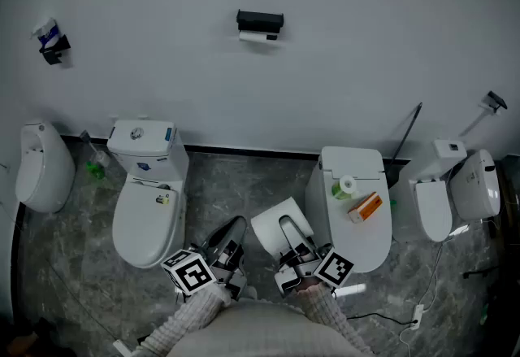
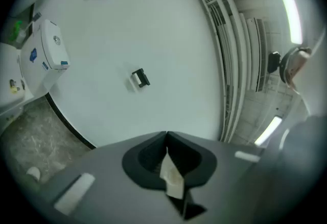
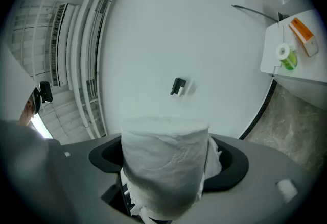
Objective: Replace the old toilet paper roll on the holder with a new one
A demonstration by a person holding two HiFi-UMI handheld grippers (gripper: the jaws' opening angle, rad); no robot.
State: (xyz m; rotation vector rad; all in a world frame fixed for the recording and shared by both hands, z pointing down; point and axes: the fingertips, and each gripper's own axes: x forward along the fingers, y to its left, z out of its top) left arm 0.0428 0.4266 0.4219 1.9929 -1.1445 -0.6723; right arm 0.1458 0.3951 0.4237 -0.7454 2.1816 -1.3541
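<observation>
Right fingers [image 3: 232,169] around soft embossed roll [image 3: 163,167]

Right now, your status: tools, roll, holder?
Left tool shut on pale slip. Right tool shut on new roll. Holder on wall, old roll on it. No obstacle seen.

The new roll [image 3: 164,167] is white, thick and full, with a soft embossed surface, and it stands between the open-wide jaws of the right claw [image 1: 288,243], which press on its sides; a loose ragged edge of paper hangs at its lower part. The holder [image 1: 260,21] is a small black bar fixed high on the pale wall. The old roll [image 1: 258,37], white and very thin, lies level just under it.
</observation>
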